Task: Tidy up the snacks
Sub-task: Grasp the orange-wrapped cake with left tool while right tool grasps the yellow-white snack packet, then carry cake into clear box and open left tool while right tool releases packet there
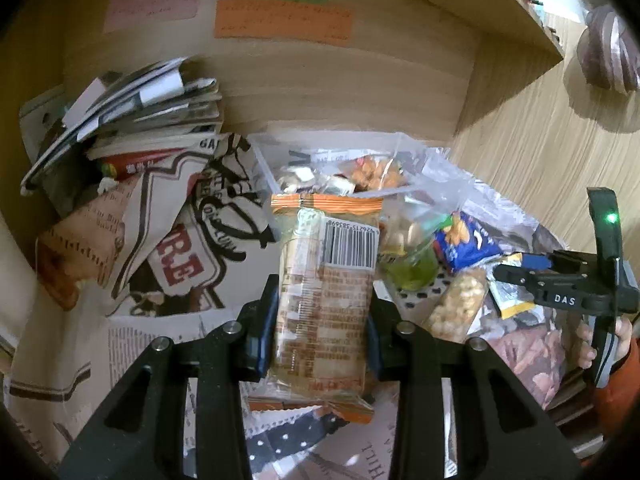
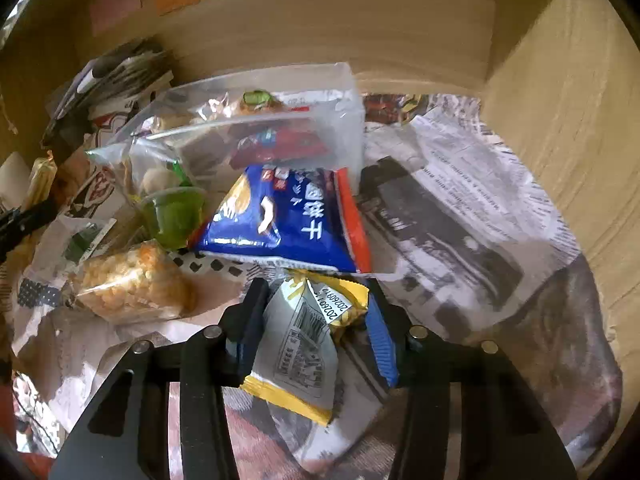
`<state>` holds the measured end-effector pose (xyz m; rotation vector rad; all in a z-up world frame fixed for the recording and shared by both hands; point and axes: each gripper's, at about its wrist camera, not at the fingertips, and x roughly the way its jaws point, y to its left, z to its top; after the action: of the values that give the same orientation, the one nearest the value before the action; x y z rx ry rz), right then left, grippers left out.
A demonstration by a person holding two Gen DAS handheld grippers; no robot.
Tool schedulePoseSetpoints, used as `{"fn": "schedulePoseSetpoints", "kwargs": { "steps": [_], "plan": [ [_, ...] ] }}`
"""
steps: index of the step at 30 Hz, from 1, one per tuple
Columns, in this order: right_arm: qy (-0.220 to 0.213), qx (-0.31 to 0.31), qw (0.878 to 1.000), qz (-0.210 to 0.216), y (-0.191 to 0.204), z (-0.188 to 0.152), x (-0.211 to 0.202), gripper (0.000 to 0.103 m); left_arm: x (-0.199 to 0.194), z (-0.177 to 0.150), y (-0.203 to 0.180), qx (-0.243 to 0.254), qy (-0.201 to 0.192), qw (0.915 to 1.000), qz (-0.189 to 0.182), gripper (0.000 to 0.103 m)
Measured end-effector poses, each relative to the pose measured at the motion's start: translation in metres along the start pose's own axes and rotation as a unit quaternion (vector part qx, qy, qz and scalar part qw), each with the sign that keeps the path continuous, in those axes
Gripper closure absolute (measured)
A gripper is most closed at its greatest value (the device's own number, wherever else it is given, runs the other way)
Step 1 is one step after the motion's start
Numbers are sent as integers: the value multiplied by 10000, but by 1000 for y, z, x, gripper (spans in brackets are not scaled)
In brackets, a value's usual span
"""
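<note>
Holding, nearest the left camera: left tongs (image 1: 320, 316), closed tight on the orange-trimmed wafer packet (image 1: 326, 292), gripped across its middle with the barcode side up, so the packet hangs clear of the newspaper lining (image 1: 152, 344) and can be carried off whole.

Right tongs (image 2: 316, 328): jaws narrowed around the yellow-edged sachet (image 2: 308, 340), both pads at its sides. Whether they press firmly enough to lift it cannot be told. The sachet lies on the paper lining near the front edge of the counter.

Just beyond the sachet: blue snack bag (image 2: 288, 224), lying flat, one corner almost over the sachet. Beside it to the left, a clear puffed-corn packet (image 2: 132, 284) and a green jelly cup (image 2: 172, 216), loose and unsorted.

Farther back: clear zip bag (image 2: 256, 128), mouth open toward the tongs, already holding several small snacks; judged the collecting place for the loose items.

Far left corner: stack of papers (image 1: 132, 108) against the wooden back wall (image 1: 340, 88), which bears coloured notes (image 1: 280, 20).
</note>
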<state>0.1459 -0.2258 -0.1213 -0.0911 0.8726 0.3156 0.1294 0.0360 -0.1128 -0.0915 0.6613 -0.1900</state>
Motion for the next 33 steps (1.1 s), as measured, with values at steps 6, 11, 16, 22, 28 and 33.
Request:
{"fn": "schedulePoseSetpoints", "kwargs": {
  "steps": [6,11,16,22,28,33],
  "plan": [
    [-316,-12,9995,-32,-2,7,-25,62,0,12,-2,-4,-117,9999,-34,67],
    [-731,-141,9972,-76,3,23,-48,62,2,25,-2,-56,-177,9998,-107,67],
    [-1075,-208,9940,-40,8,44,-58,62,4,42,-5,-19,-281,9995,-129,67],
    [-1338,-212,9908,19,13,70,-55,62,8,66,-11,86,-387,9992,-110,67],
    [-1495,-275,9883,94,18,92,-49,62,12,86,-21,242,-505,9983,-127,67],
    [-1548,-333,9873,105,20,110,-40,62,29,102,-29,306,-494,9982,-118,67]
  ]
}}
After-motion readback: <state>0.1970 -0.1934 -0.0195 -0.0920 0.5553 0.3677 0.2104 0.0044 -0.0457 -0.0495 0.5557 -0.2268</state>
